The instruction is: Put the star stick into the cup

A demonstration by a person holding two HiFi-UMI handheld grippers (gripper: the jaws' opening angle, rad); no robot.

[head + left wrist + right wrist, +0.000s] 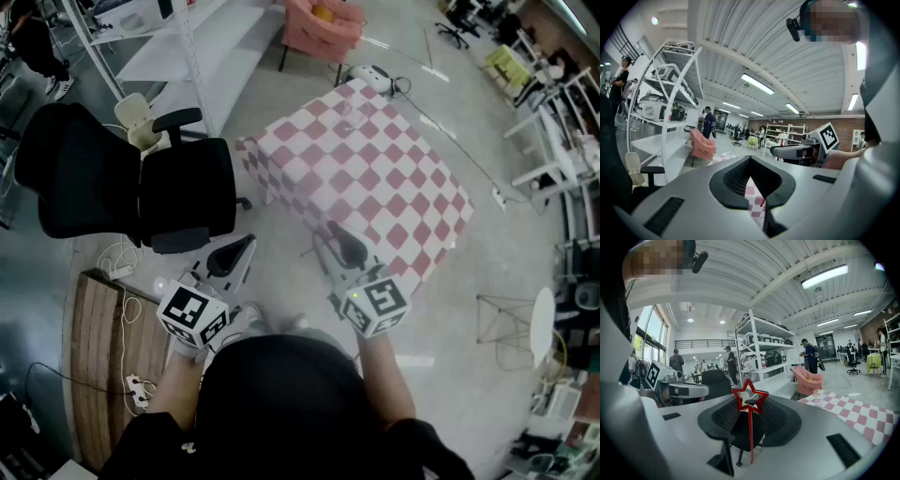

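Observation:
The star stick [750, 437], a thin red rod topped by a red outline star, stands upright between the closed jaws of my right gripper [750, 414], which is shut on it. In the head view that right gripper [337, 232] hovers over the near edge of the red-and-white checkered table [394, 187]. The cup [349, 114], small and clear, sits near the table's far edge, well beyond the gripper; it also shows in the right gripper view as the cup [819, 395] at the right. My left gripper [246, 246] hangs left of the table over the floor, its jaws [751, 161] together and empty.
A black office chair [131, 187] stands left of the table. White shelving [187, 37] and a pink armchair [319, 28] lie beyond it. Cables and a power strip [136, 386] trail on the floor at the lower left, by a wooden board [94, 356].

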